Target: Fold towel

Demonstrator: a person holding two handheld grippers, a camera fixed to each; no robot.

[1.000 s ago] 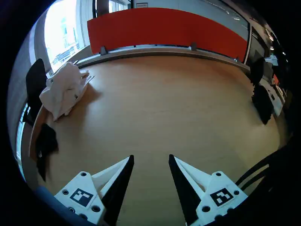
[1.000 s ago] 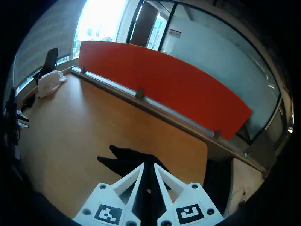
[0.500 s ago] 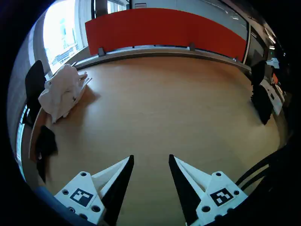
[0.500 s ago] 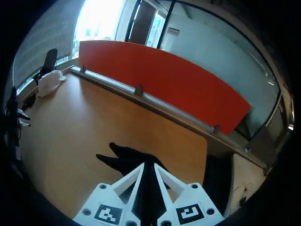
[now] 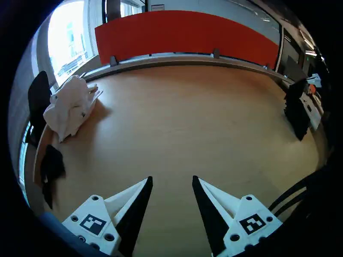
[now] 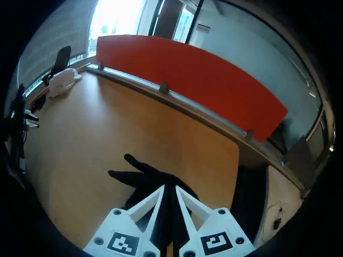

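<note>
Gripping: the right claw (image 6: 169, 188) has its two fingers drawn close, with the black towel (image 6: 143, 175) pinched between them; the cloth fans out past the tips toward the middle of the frame
Towel place: lower centre of the right gripper view, bunched on the wooden surface (image 6: 98, 124), not far from that surface's right edge
Left claw (image 5: 172, 179): fingers wide apart with nothing between them, hovering over bare wood at the bottom of the left gripper view
Change, right side: against a second ago the red partition (image 6: 193, 81) sits higher in the frame and more wood shows, while the towel keeps its spot at the fingertips; the claw seems to have tipped or drawn back a little with the cloth in its grip
Change, left side: almost none; the white cloth heap (image 5: 68, 107) at upper left has drifted slightly leftward, and the finger gap is the same
Meaning: probably the towel is being carried or dragged onto open wood for spreading; no fold is made yet
Next need: likely a second corner for the free left claw, then a pull to flatten
</note>
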